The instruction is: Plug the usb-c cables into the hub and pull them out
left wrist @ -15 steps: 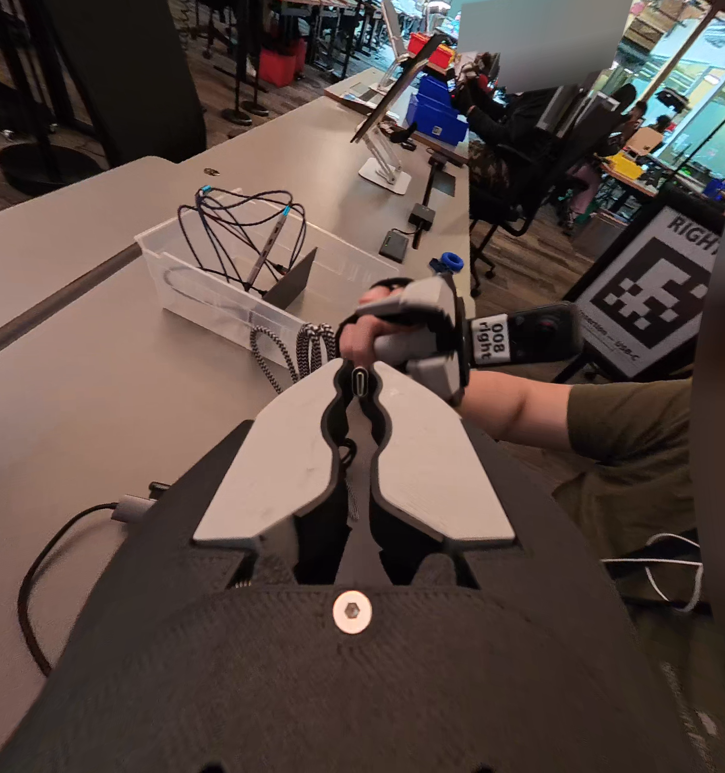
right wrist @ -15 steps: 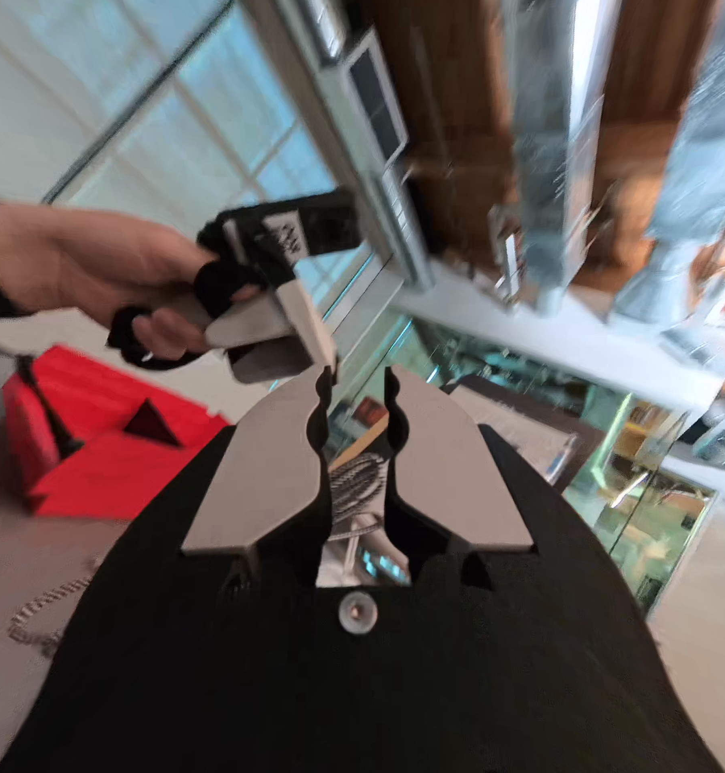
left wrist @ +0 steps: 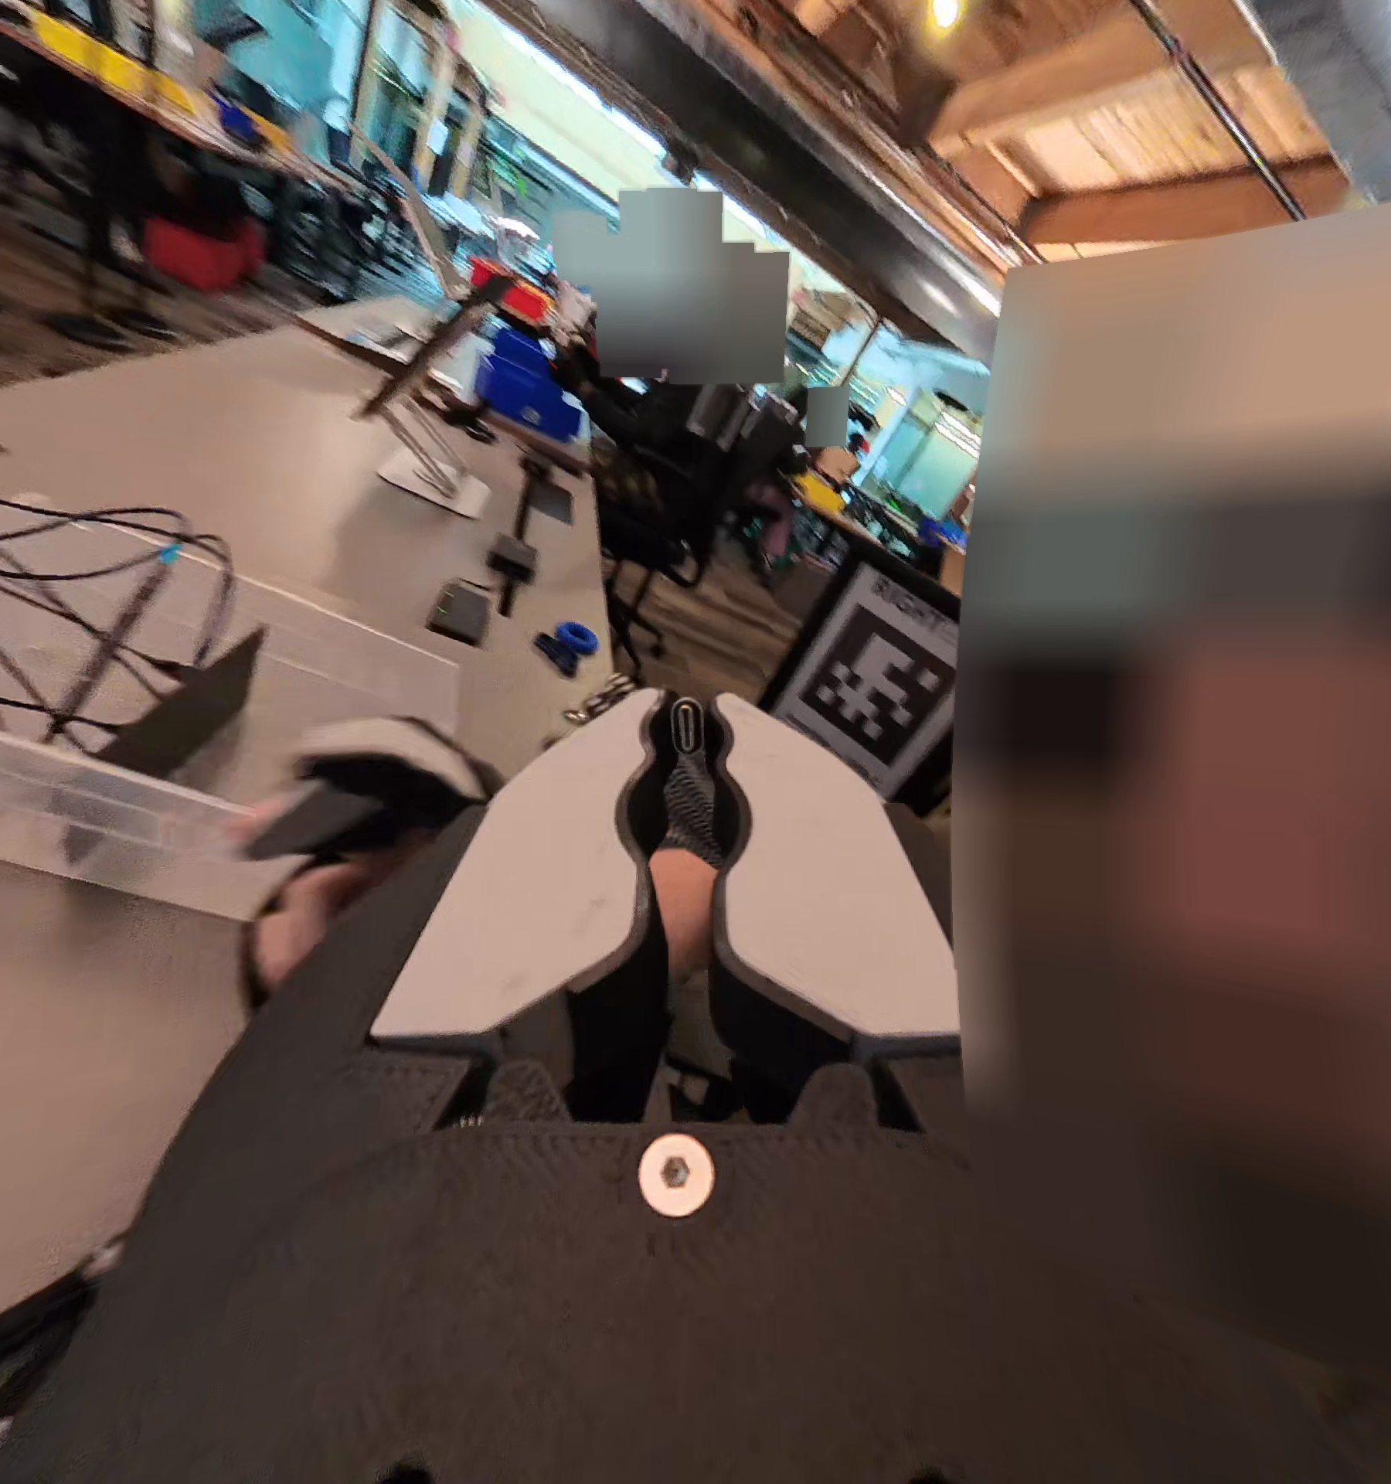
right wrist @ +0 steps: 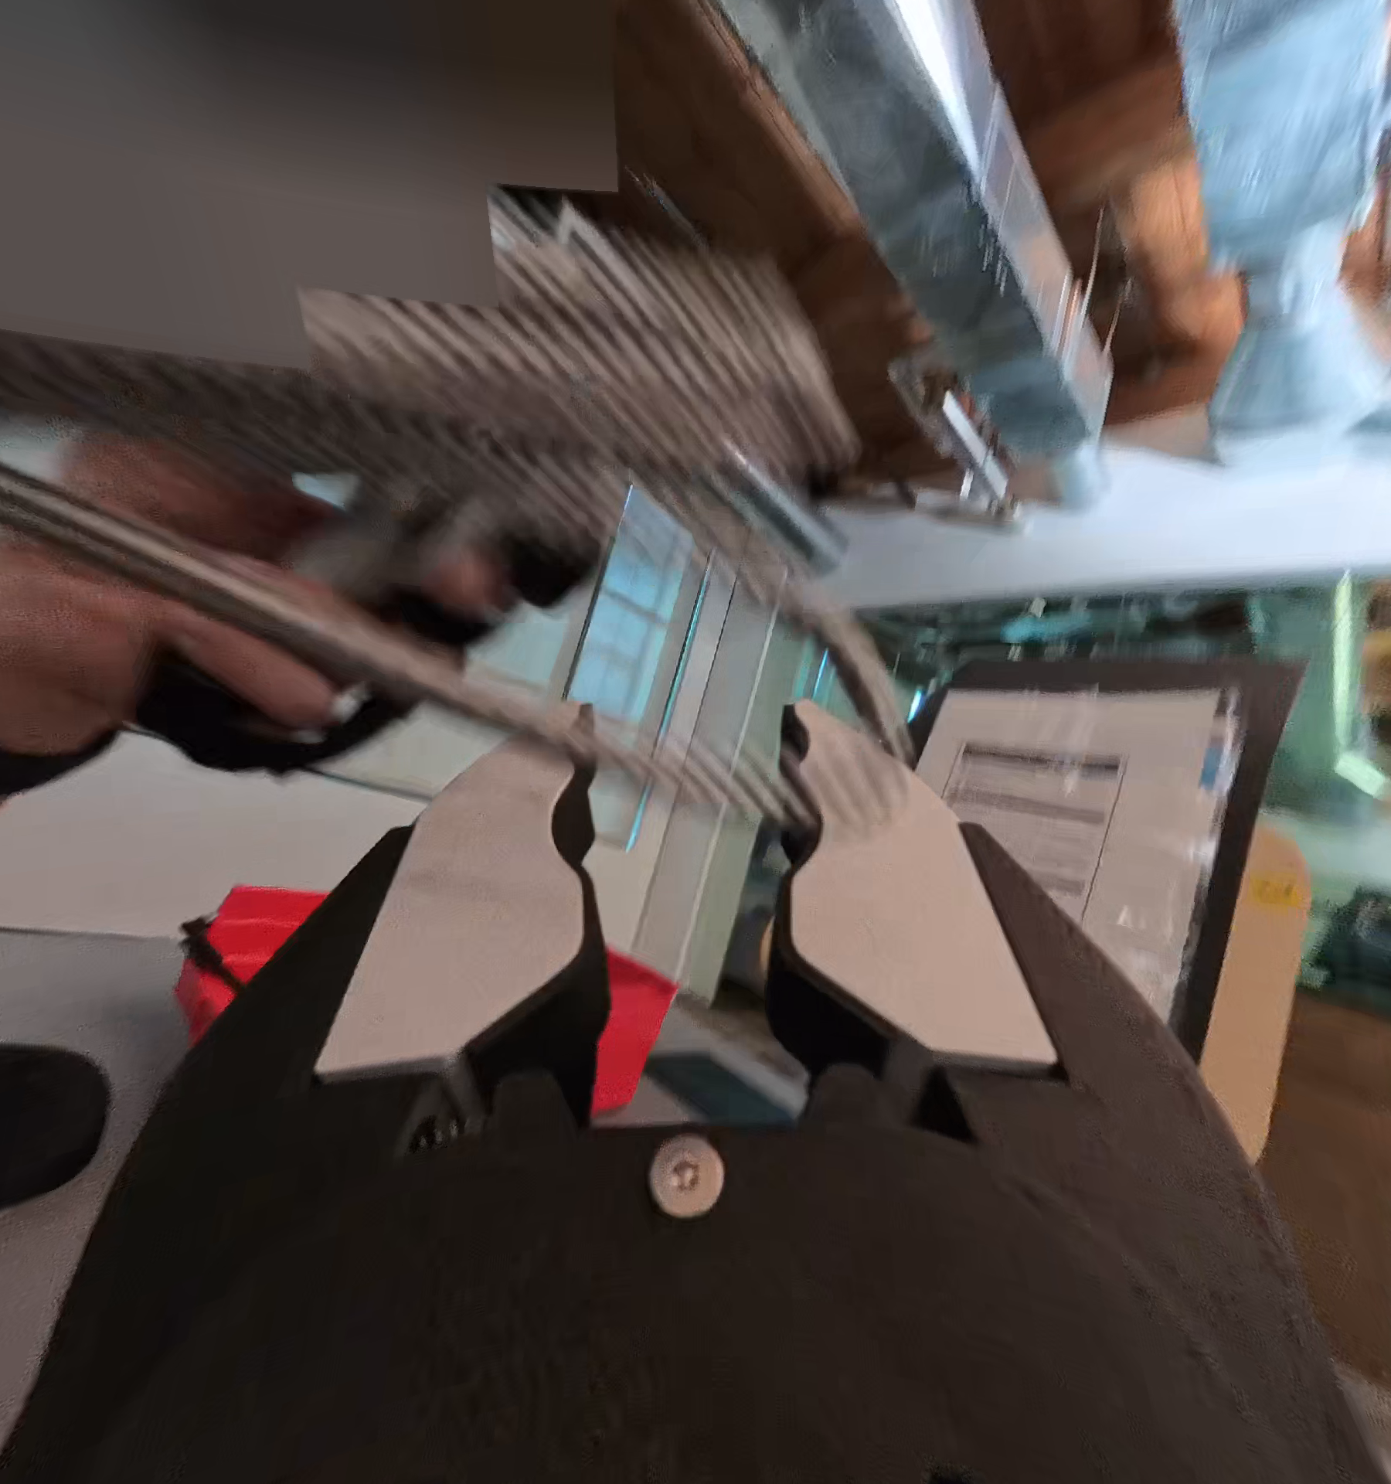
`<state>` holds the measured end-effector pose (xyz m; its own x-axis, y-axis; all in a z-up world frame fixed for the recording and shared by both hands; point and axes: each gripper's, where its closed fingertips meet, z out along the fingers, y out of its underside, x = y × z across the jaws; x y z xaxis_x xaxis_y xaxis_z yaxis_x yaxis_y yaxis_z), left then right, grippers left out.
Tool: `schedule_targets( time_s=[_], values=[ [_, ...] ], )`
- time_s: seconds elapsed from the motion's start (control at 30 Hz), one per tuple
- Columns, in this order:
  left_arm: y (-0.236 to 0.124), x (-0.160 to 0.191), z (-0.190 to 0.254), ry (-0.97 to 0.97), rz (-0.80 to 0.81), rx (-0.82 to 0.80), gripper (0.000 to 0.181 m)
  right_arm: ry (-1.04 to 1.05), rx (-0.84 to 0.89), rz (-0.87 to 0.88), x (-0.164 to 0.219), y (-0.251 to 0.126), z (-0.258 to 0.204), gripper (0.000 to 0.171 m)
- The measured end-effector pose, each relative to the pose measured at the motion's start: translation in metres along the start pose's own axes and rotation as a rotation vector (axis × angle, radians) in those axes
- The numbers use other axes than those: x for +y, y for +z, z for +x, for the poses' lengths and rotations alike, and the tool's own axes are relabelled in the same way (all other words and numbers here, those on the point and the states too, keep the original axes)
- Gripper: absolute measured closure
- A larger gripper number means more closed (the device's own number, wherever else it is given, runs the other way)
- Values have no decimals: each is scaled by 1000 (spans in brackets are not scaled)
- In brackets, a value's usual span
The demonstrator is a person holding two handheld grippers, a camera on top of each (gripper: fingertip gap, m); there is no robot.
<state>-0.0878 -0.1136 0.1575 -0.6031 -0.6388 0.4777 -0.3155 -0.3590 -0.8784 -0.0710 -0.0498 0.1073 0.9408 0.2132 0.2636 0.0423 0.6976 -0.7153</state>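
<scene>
Your table (left wrist: 194,417) and clear bin (left wrist: 74,811) blur at left. Your left gripper (left wrist: 686,707), tilted up off the table, pinches the plug (left wrist: 686,723) at its tips, cable (left wrist: 688,803) trailing behind. Your right gripper (right wrist: 686,727) points upward, jaws spread; the streaked cable crosses them, contact unclear.

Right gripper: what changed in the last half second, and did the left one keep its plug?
The right gripper opened wider and let go of the braided cable, which now whips across its view, blurred. Both views swung upward. The left gripper stayed shut on the USB-C plug.
</scene>
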Motion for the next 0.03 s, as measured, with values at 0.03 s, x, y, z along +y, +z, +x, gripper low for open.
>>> schedule_targets(
  time_s=[0.03],
  values=[
    [-3,-4,-12,-10,19,-31,176,-41,4,45,-12,-1,-7,127]
  ],
)
